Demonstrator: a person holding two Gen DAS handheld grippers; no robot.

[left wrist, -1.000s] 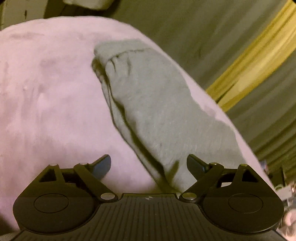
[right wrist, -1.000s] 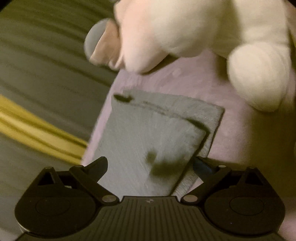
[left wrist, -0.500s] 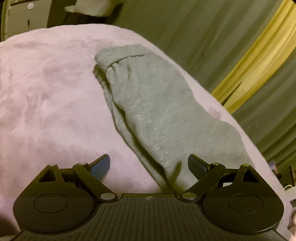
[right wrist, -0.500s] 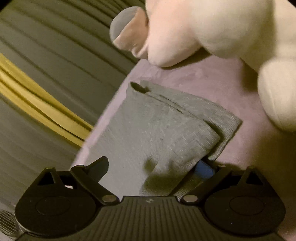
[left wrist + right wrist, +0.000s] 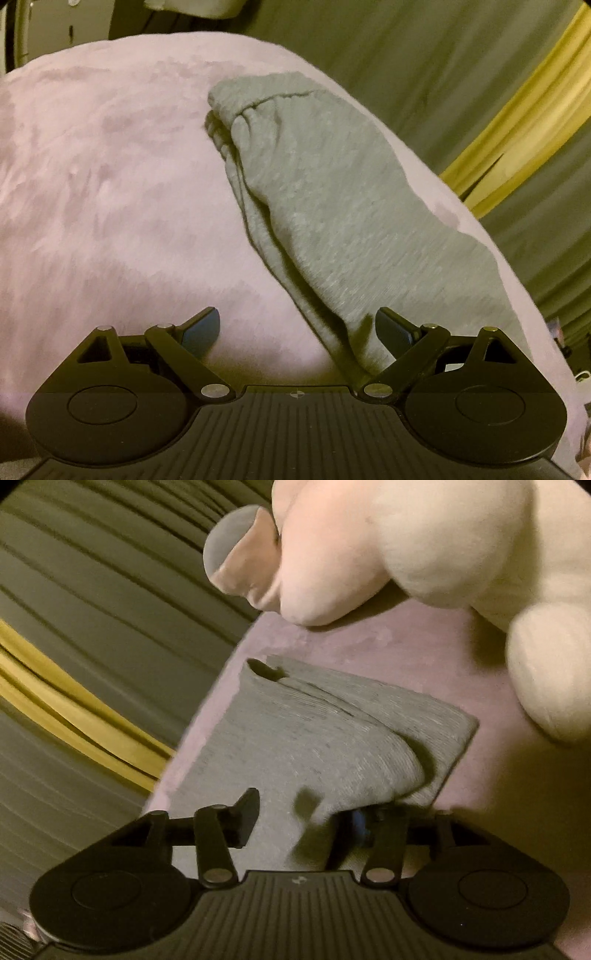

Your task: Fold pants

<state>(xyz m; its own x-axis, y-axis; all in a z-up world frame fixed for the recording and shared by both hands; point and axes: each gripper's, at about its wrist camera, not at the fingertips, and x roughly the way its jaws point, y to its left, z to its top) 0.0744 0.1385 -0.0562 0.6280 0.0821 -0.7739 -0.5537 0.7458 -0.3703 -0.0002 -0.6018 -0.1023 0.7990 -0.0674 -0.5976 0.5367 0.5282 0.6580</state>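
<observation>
Grey sweatpants (image 5: 332,206) lie folded lengthwise on a pink fuzzy blanket (image 5: 110,203), the elastic cuff end far from me. My left gripper (image 5: 297,332) is open, its right finger at the near edge of the pants, holding nothing. In the right wrist view the pants (image 5: 303,738) lie near the blanket's left edge with the top layer's corner lifted. My right gripper (image 5: 303,812) has narrowed around that lifted layer; its right finger is under the cloth and partly hidden.
A large white plush toy (image 5: 424,546) lies on the blanket beyond the pants. Olive curtains with a yellow stripe (image 5: 517,122) hang past the blanket's edge. The pink blanket (image 5: 406,646) stretches wide to the left of the pants.
The right gripper's jaws have closed in from wide open around the top layer's corner, which now rises. The left gripper stays open and has drifted slightly back.
</observation>
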